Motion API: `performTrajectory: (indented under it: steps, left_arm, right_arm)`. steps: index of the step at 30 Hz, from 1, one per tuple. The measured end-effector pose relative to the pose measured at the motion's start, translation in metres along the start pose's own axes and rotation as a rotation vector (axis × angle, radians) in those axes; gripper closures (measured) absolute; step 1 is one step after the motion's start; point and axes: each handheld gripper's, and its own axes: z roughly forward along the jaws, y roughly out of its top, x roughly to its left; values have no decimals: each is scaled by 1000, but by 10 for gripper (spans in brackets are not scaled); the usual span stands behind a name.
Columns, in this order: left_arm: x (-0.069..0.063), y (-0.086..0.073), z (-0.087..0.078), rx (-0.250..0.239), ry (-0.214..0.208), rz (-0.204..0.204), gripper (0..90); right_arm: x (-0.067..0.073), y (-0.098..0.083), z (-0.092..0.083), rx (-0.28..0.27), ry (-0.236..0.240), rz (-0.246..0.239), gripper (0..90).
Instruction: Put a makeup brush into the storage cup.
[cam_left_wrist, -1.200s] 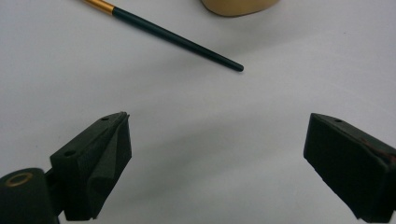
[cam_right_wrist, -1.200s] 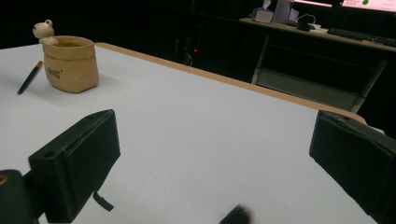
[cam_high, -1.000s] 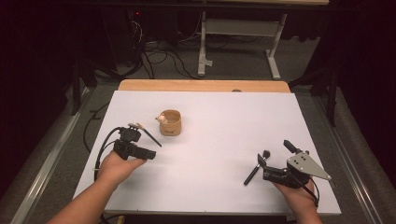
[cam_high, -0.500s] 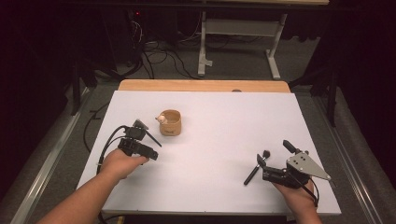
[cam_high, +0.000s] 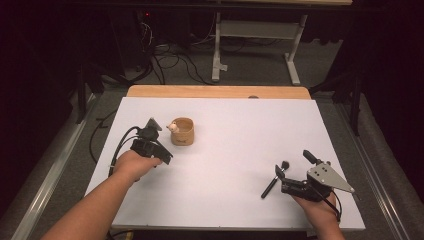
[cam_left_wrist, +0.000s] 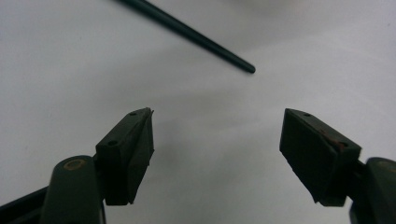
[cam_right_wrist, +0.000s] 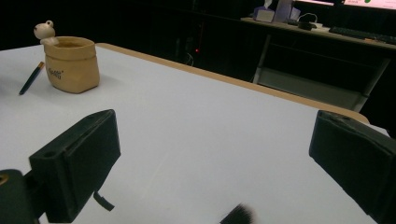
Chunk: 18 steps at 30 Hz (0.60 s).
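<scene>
Right now my left gripper (cam_high: 155, 131) sits just beside the tan cup (cam_high: 182, 131), on its left, pointing at the desk (cam_high: 240, 125). Its jaws have just been closing, yet they stand fairly wide apart with only bare desk between them; nothing is held. The thin dark pencil (cam_left_wrist: 196, 33) lies just beyond my jaw tips in the left gripper view, on the cup's left, its long axis slanting across my line of reach, tip end nearest me. To take it I would judge I must slide forward and square my jaws across that slant. My left hand (cam_high: 136, 162) is by far the nearer one; my right gripper (cam_high: 295, 167) lies well apart from the cup, toward the near right of the desk, jaws wide and empty, with a small black brush (cam_high: 275, 180) lying just left of it. The desk is white, smooth and matte; beyond the cup the room is dark, with cables on the floor.
</scene>
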Motion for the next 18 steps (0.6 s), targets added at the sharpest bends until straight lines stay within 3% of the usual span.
performTrajectory:
  steps: [6, 18]
  left_arm:
    - [-4, 13, 2, 6, 11, 11, 286]
    - [-7, 30, 13, -8, 59, -9, 341]
  right_arm:
    - [-1, 0, 0, -6, 7, 4, 31]
    - [-1, -1, 0, -2, 5, 2, 31]
